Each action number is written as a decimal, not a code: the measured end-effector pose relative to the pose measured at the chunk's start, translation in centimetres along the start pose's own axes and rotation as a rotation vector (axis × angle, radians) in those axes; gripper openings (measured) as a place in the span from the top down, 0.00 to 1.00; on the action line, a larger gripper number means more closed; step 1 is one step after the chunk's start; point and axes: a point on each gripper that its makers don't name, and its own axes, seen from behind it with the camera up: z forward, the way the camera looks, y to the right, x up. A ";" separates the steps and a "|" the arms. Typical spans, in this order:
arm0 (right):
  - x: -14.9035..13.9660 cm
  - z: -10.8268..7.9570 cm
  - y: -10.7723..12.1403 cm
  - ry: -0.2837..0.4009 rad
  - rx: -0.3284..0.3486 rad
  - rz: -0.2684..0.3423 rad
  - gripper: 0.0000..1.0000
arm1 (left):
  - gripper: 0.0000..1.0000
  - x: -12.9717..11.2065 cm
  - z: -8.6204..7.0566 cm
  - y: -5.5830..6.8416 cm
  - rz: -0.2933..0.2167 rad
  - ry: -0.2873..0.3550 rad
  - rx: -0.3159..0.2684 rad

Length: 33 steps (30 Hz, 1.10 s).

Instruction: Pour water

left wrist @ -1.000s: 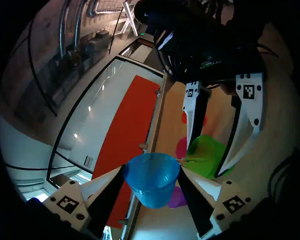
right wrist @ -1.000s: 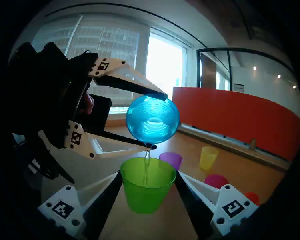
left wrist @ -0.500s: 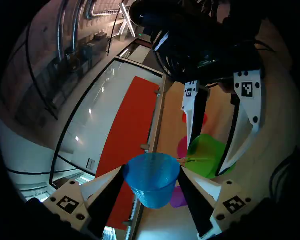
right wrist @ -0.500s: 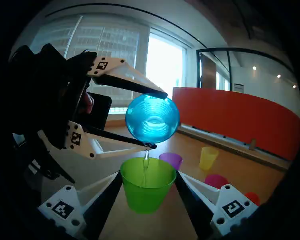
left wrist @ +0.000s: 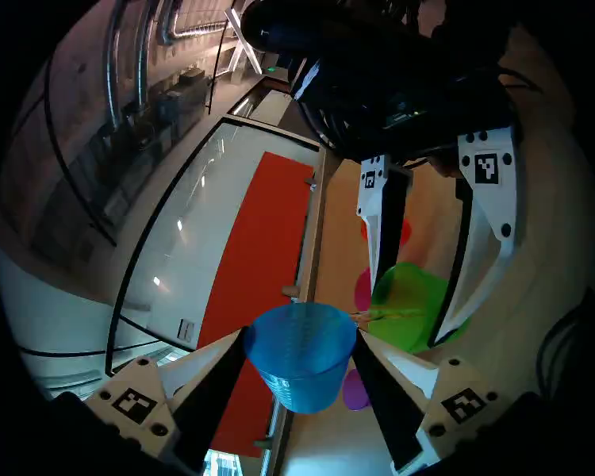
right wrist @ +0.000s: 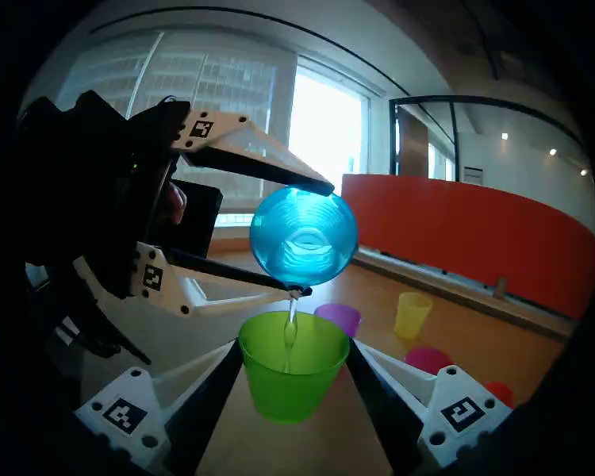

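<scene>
My left gripper (left wrist: 300,341) is shut on a translucent blue cup (left wrist: 300,366). In the right gripper view that blue cup (right wrist: 303,236) is tipped over with its mouth facing the camera, held by the left gripper (right wrist: 312,238). A thin stream of water (right wrist: 291,319) runs from its lip. It falls into a green cup (right wrist: 292,379) directly below. My right gripper (right wrist: 293,349) is shut on that green cup, which stands upright. In the left gripper view the green cup (left wrist: 408,305) sits between the white fingers of the right gripper (left wrist: 408,321), beyond the blue cup.
On the wooden table (right wrist: 472,341) stand a purple cup (right wrist: 339,317), a yellow cup (right wrist: 412,313), a pink cup (right wrist: 428,358) and a red cup (right wrist: 500,390). A long red wall panel (right wrist: 488,230) runs behind the table. Bright windows (right wrist: 329,131) lie beyond.
The blue cup stays tipped and water keeps running into the green cup. The left gripper has turned slightly, so its background has shifted a little. Both grips are unchanged.
</scene>
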 end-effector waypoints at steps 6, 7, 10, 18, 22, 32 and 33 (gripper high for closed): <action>0.0 -0.1 0.0 0.001 -0.002 -0.001 0.06 | 0.11 0.2 -0.1 0.1 0.014 0.002 -0.001; 0.1 -0.1 0.0 0.001 -0.003 0.000 0.06 | 0.11 0.3 -0.1 0.1 0.016 0.001 0.000; 0.1 -0.1 0.1 0.002 -0.005 -0.001 0.06 | 0.11 0.3 -0.1 0.1 0.021 0.001 0.003; 0.1 -0.1 0.1 0.004 -0.007 -0.002 0.06 | 0.11 0.5 -0.2 -0.2 0.061 0.001 0.007; 0.1 -0.1 0.1 0.003 -0.007 -0.001 0.06 | 0.11 0.5 -0.1 -0.2 0.079 -0.002 0.011; 0.0 -0.2 0.2 0.004 -0.009 0.001 0.06 | 0.11 0.7 -0.1 -0.6 0.088 -0.002 0.013; 0.0 -0.2 0.2 0.005 -0.009 0.001 0.06 | 0.11 0.7 -0.1 -0.7 0.091 -0.002 0.014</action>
